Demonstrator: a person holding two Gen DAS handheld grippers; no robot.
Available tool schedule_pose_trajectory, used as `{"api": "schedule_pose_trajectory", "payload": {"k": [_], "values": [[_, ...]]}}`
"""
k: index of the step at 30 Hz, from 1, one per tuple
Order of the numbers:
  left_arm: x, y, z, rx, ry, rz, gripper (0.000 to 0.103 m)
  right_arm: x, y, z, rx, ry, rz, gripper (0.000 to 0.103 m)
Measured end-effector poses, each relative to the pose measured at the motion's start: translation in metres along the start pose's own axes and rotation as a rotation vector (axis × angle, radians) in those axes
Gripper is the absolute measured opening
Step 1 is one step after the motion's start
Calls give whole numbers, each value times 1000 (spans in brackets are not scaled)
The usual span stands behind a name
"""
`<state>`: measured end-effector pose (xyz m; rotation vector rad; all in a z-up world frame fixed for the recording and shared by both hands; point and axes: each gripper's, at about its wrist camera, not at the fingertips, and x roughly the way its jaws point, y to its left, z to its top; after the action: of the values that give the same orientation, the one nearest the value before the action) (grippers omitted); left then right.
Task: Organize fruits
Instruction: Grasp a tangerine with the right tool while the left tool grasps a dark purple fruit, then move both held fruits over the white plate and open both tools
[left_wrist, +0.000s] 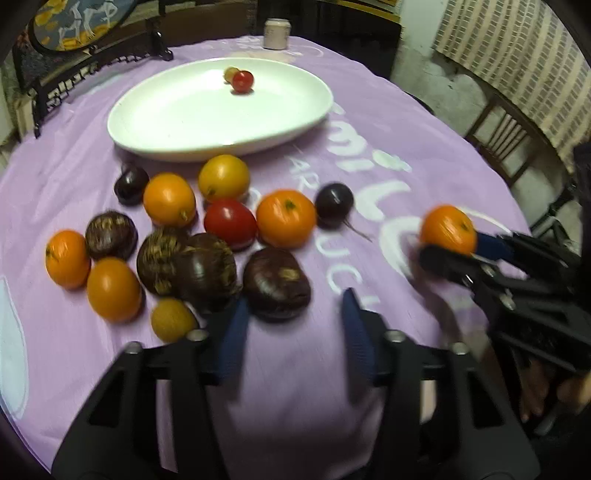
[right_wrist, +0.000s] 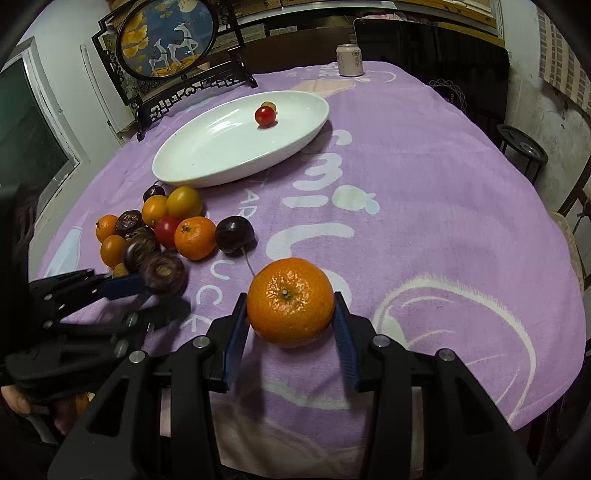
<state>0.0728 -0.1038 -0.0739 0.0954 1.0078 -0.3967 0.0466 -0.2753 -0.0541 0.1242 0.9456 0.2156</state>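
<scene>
Fingers of the right gripper (right_wrist: 291, 325) pinch a tangerine (right_wrist: 290, 301); the left gripper (left_wrist: 293, 314) stands spread, empty, beside the fruit pile (left_wrist: 177, 236).

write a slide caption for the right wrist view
Right gripper jaws clamp a tangerine on the purple cloth, white plate and loose fruit pile beyond.

Right claw (right_wrist: 291, 319): pitched steeply downward, both blue-padded fingers (right_wrist: 236, 332) pressed against opposite sides of a mandarin (right_wrist: 290, 301), gripping it just above the table (right_wrist: 443, 206). Left claw (left_wrist: 291, 314): likewise pitched downward, fingers parted, nothing between the pads (left_wrist: 232, 332). Part of a hand (right_wrist: 14, 400) grips the left claw's handle at the lower left of the right wrist view.
</scene>
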Motion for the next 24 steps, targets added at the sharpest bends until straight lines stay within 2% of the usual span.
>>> {"api": "schedule_pose_trajectory", "payload": {"k": [1,6,9,12,16,24], "values": [[1,1,3,-6,-2,9,33,-1,-1,0,2,-1,3,44],[3,2,4,1,-5,4,34,-1,-2,0,7,-5,6,44],[6,-3,7,23,-21,4,41,1,1,-2,3,5,17,44],[8,-4,8,27,-39,19,35,2,3,-2,0,9,18,44],[3,9,6,-25,-43,-48,34,-2,9,1,-12,1,8,44],[-23,27,1,-58,-77,-86,34,3,25,12,-42,8,4,44]]}}
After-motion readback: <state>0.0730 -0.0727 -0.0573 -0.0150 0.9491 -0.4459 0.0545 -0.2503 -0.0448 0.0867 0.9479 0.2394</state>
